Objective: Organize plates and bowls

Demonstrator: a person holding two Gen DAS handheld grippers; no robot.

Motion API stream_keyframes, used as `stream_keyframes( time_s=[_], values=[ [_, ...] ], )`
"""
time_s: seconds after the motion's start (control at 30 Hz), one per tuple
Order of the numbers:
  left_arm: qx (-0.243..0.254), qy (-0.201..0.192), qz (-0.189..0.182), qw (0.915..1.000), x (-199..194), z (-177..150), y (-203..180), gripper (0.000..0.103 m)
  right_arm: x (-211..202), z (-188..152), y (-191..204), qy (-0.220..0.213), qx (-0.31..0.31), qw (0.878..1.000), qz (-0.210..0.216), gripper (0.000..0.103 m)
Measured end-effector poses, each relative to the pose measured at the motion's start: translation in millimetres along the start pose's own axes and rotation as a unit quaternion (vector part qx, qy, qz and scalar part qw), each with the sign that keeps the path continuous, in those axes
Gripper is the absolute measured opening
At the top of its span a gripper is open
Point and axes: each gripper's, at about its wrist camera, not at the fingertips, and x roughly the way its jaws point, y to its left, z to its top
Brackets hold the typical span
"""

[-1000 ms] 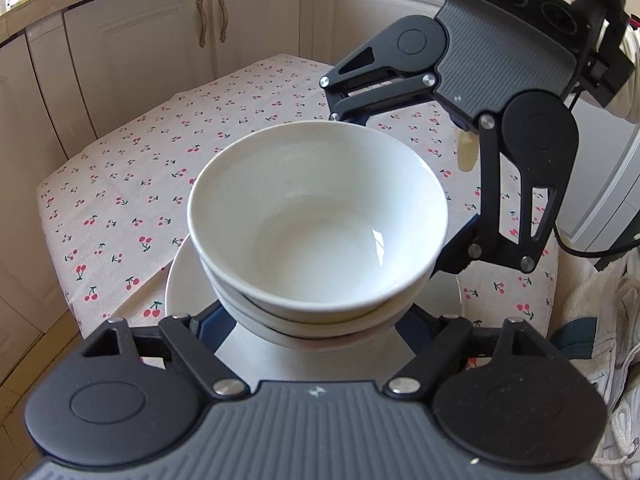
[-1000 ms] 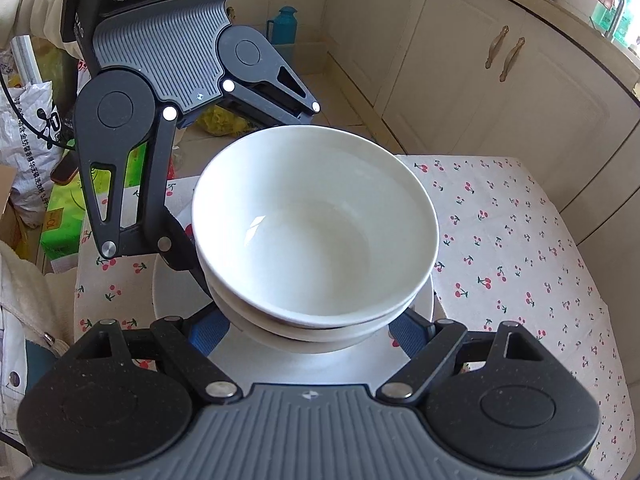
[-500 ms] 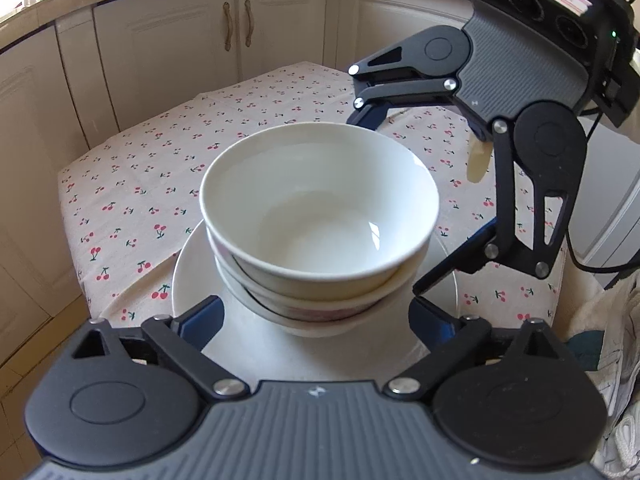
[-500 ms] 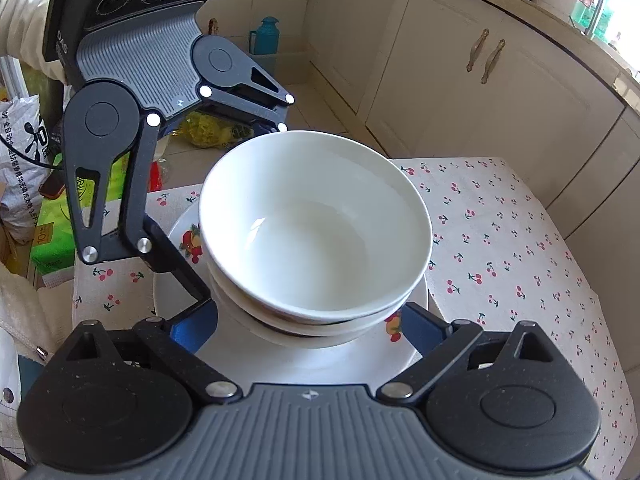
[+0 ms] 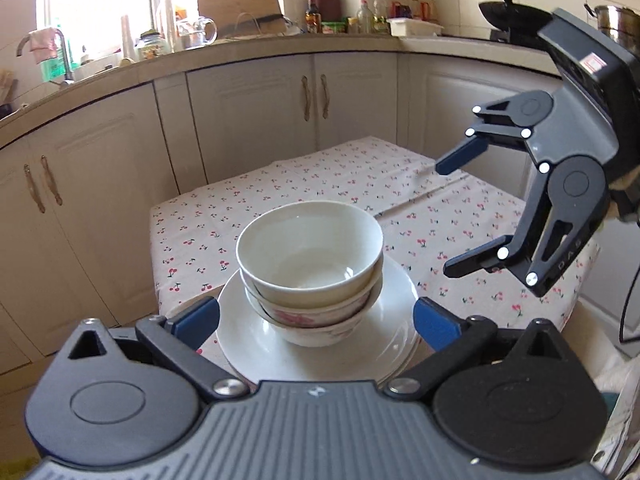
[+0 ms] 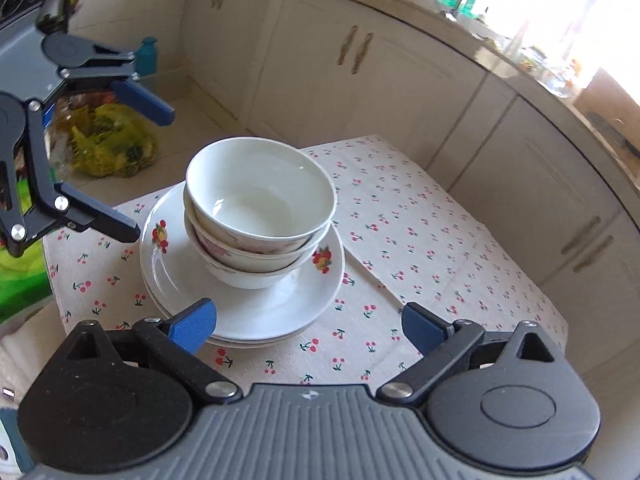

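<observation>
A stack of white bowls (image 5: 310, 264) with flower prints sits on a stack of white plates (image 5: 372, 344) near the corner of the cherry-print table (image 5: 280, 192). The same bowls (image 6: 260, 216) and plates (image 6: 256, 312) with fruit prints show in the right wrist view. My left gripper (image 5: 316, 320) is open and empty, raised just in front of the plates. My right gripper (image 6: 306, 326) is open and empty, raised at the opposite side. Each gripper shows in the other's view, the right one (image 5: 448, 220) and the left one (image 6: 152, 172), both clear of the dishes.
Cream kitchen cabinets (image 5: 248, 120) wrap around the table. The counter (image 5: 240, 46) holds bottles, jars and a knife block. A yellow bag (image 6: 112, 140) and a teal jug (image 6: 146, 56) stand on the floor past the table edge.
Both grippers have pulled back and up from the stack, which was close between the fingers and now rests free on the table. Both stay open.
</observation>
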Motion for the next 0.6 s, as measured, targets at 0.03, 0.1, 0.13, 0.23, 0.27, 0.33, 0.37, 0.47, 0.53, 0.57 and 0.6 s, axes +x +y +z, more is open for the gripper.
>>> stream_keyframes(
  time_s=[0.03, 0.1, 0.13, 0.23, 0.27, 0.33, 0.37, 0.47, 0.53, 0.57, 0.6],
  values=[
    [-0.016, -0.008, -0.002, 0.9998, -5, -1, -4, 0.102, -8, -3, 0, -0.006, 0.02, 1.0, -0.016, 0.103],
    [-0.044, -0.013, -0.005, 0.9989, -10, -1, -15, 0.102, -22, -11, 2, -0.012, 0.066, 0.997, -0.048, 0.103],
    [-0.053, -0.02, 0.009, 0.9984, -12, -2, -23, 0.102, -25, -15, 2, -0.009, 0.095, 0.994, -0.059, 0.103],
    [-0.07, -0.027, 0.061, 0.9953, -21, -7, -48, 0.102, -37, -29, 4, 0.0, 0.182, 0.98, -0.08, 0.103],
    [-0.077, -0.035, 0.076, 0.9935, -26, -9, -56, 0.102, -41, -35, 5, 0.001, 0.2, 0.976, -0.089, 0.103],
    [-0.104, -0.032, 0.117, 0.9871, -32, -11, -68, 0.102, -51, -46, 13, -0.004, 0.232, 0.967, -0.109, 0.103],
    [-0.115, -0.032, 0.127, 0.9847, -35, -11, -72, 0.102, -56, -51, 15, -0.006, 0.248, 0.962, -0.114, 0.103],
    [-0.15, -0.035, 0.133, 0.9791, -44, -13, -80, 0.102, -71, -66, 24, -0.014, 0.284, 0.952, -0.111, 0.103],
    [-0.157, -0.029, 0.137, 0.9777, -46, -11, -87, 0.102, -79, -71, 28, -0.018, 0.294, 0.949, -0.116, 0.103],
    [-0.157, -0.028, 0.143, 0.9768, -47, -10, -89, 0.102, -81, -73, 30, -0.02, 0.298, 0.947, -0.118, 0.103],
    [-0.153, -0.029, 0.147, 0.9768, -48, -10, -93, 0.102, -83, -74, 32, -0.022, 0.301, 0.946, -0.119, 0.103]
  ],
)
